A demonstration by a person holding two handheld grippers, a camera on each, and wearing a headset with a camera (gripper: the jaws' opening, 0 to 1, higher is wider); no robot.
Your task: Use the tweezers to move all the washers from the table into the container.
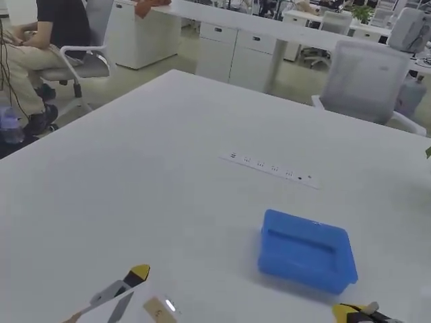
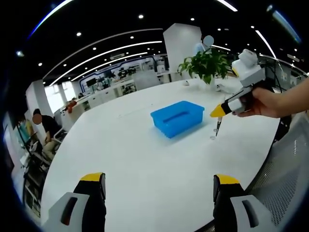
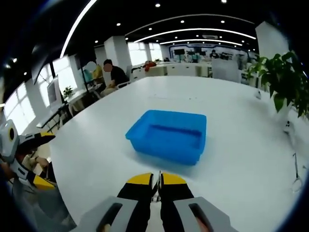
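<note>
Washers [image 2: 212,138]: one small pale speck on the table, just under the tweezers' tip, seen in the left gripper view. It is too small to be sure it is a washer, and I can make out no others.
Table: broad white workbench table [image 1: 168,168], smooth, with a slim strip of sockets [image 1: 269,167] set flush near its middle.
Container: blue rectangular plastic container [image 1: 303,269], shallow and open-topped, resting flat on the near right part of the table. I cannot tell whether anything lies inside.
Left gripper [image 2: 159,178]: jaws spread wide apart, holding nothing, over the near left of the table and well apart from the container.
Right gripper [image 3: 156,178]: jaws pressed together on the tweezers, carried by a hand [image 2: 263,102] at the near right.
Tweezers: thin metal tweezers [image 2: 218,126], pinched between the right jaws, tip pointing down at the table.
Key relation: the speck lies directly below the tweezers' tip, near the container on the side facing the right hand. The container sits straight ahead of the right gripper, its long side crosswise to the jaws. The right gripper is by far the nearer of the two.
Likely step: a short lowering of the tip to pinch the speck, then a carry forward over the blue rim.
</note>
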